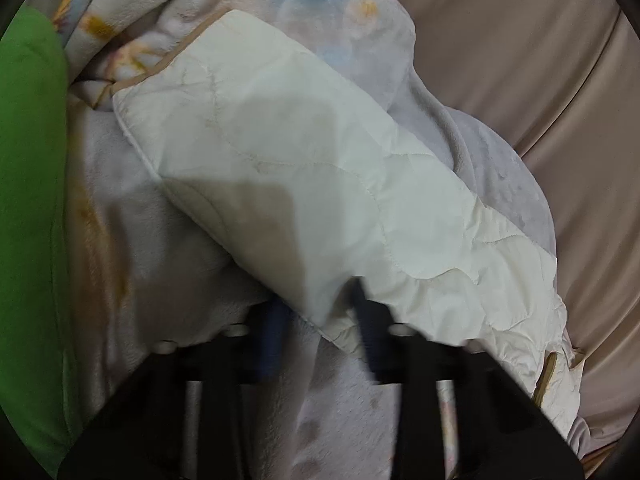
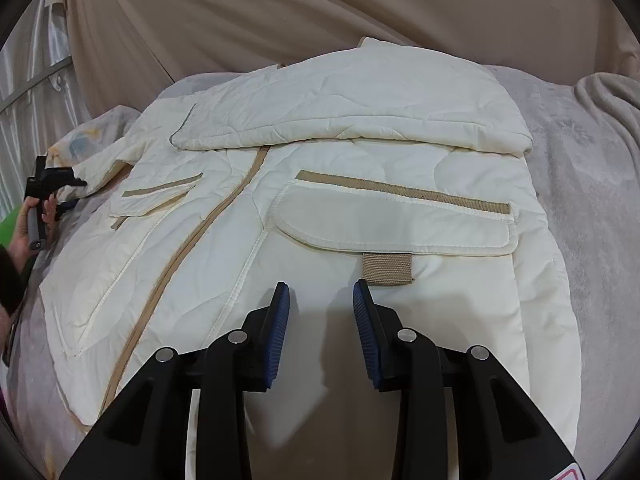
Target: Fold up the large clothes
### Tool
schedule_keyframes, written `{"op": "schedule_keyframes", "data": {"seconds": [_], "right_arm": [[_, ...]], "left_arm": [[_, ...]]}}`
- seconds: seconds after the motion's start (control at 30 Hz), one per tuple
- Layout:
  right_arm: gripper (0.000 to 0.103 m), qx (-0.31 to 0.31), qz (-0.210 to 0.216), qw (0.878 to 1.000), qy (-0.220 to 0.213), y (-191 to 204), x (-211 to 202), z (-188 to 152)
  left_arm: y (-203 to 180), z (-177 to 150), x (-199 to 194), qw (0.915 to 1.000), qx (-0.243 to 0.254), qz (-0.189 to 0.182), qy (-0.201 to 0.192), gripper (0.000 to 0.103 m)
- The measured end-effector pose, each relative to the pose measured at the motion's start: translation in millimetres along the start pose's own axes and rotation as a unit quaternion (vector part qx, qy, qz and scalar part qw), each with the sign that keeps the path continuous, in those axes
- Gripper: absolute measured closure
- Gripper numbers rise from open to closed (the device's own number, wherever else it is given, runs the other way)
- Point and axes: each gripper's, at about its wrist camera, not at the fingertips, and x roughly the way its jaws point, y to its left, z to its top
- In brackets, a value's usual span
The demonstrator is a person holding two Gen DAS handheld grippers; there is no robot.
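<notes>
Beige sheeting [image 2: 320, 8] backs a bed covered by a pale blanket [image 2: 592, 200]. On it lies a cream quilted jacket [image 2: 320, 184] (front up, one sleeve folded across). Left tongs [image 1: 318, 312] are clamped on the sleeve [image 1: 280, 168]; right tongs [image 2: 321, 300] hover above the hem, apart.

item: cream quilted jacket [image 2: 320, 208] | trim: tan binding down the front, tan strips above flapped pockets | pose: front up, spread flat on a grey blanket-covered bed | state: one sleeve [image 2: 360, 120] folded across the chest, other sleeve [image 1: 304, 200] stretched out to the side
</notes>
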Motion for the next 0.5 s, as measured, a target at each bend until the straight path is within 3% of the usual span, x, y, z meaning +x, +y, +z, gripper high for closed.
{"op": "schedule_keyframes", "data": {"seconds": [0.07,0.17,0.3,0.33,0.4,0.5], "right_arm": [[0.071,-0.002,-0.003,1.0,-0.001,1.1,-0.1,-1.1],[0.07,-0.003,-0.007,1.0,-0.001,3.0,0.4,-1.7],[0.07,0.003,0.0,1.0,-0.001,0.9,0.8,-2.4],[0.069,0.003,0.001,1.0,-0.001,0.6,0.9,-2.6],[0.068,0.001,0.001,1.0,-0.001,1.3,0.9,-2.6],[0.067,0.001,0.003,1.0,-0.001,1.7,0.6,-2.9]], "left_arm": [[-15.6,1.3,-12.5,0.9993,0.024,0.004,-0.029,0.095],[-54.4,4.0,-44.1,0.9936,0.075,0.007,-0.084,0.098],[-137.5,-11.8,-111.0,0.9713,0.166,-0.032,-0.168,0.099],[-160.1,-21.2,-124.9,0.9636,0.19,-0.047,-0.182,0.099],[-216.8,-53.1,-156.6,0.9389,0.256,-0.076,-0.218,0.099],[-300.3,-125.7,-185.2,0.8912,0.369,-0.123,-0.233,0.099]]}}
